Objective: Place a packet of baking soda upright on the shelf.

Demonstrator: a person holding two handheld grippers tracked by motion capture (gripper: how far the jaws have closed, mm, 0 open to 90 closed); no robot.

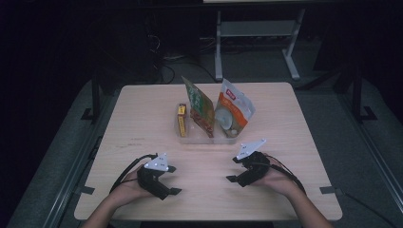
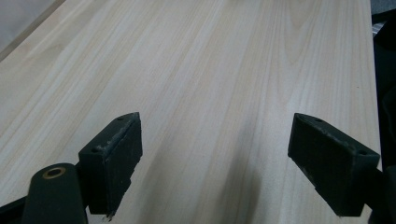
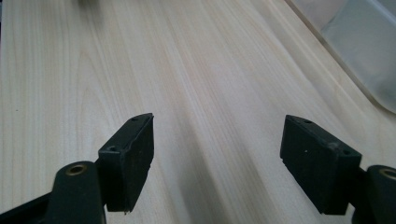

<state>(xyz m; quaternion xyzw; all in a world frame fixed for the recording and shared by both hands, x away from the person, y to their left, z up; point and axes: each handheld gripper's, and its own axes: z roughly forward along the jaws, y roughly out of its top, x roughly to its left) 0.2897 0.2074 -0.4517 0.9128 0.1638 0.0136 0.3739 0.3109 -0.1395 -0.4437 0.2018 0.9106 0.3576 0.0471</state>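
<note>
My left gripper (image 1: 173,179) rests low over the near left of the wooden table (image 1: 142,114), held in a hand, its jaws wide apart and pointing toward the middle. In the left gripper view the left gripper (image 2: 215,137) has just bare wood between its black pads (image 2: 114,158). My right gripper (image 1: 233,169) sits at the near right, facing the left one. It is open, and in the right gripper view the right gripper (image 3: 218,137) has nothing between its pads (image 3: 130,154).
A clear plastic tray (image 1: 209,138) stands at the table's middle. It holds a small yellow box (image 1: 182,119), a green and orange bag (image 1: 202,107) and a white and orange bag (image 1: 234,111), all upright. The tray's corner (image 3: 364,51) appears in the right gripper view. A metal stand (image 1: 256,33) is beyond the table.
</note>
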